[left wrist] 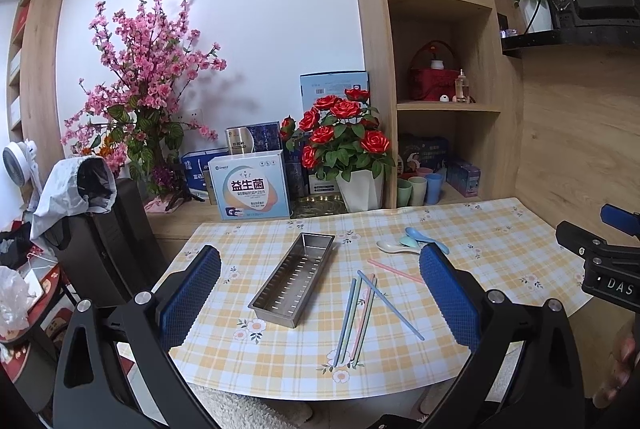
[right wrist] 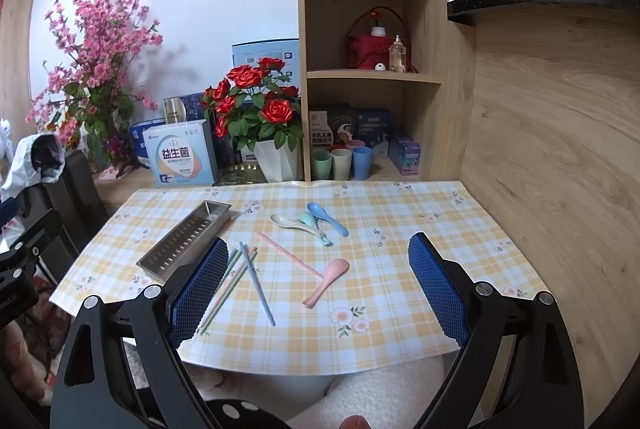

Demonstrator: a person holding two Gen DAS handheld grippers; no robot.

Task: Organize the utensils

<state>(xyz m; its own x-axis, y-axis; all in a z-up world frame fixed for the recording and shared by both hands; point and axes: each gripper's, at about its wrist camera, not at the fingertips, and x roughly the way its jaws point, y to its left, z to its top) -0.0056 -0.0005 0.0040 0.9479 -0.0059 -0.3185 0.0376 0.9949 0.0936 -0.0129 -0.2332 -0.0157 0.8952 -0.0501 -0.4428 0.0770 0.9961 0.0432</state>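
grippers: left gripper (left wrist: pixel 320 293) and right gripper (right wrist: pixel 316 293) both spread wide, holding nothing, above table (right wrist: pixel 400 197) near edge. steel tray (left wrist: pixel 294 279) empty at left; chopsticks (right wrist: pixel 240 273) beside it; spoons (right wrist: pixel 308 221) farther back, pink spoon (right wrist: pixel 326 281) apart.

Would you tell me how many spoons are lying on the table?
4: a white spoon, green spoon and blue spoon clustered beyond the chopsticks, and a pink spoon nearer.
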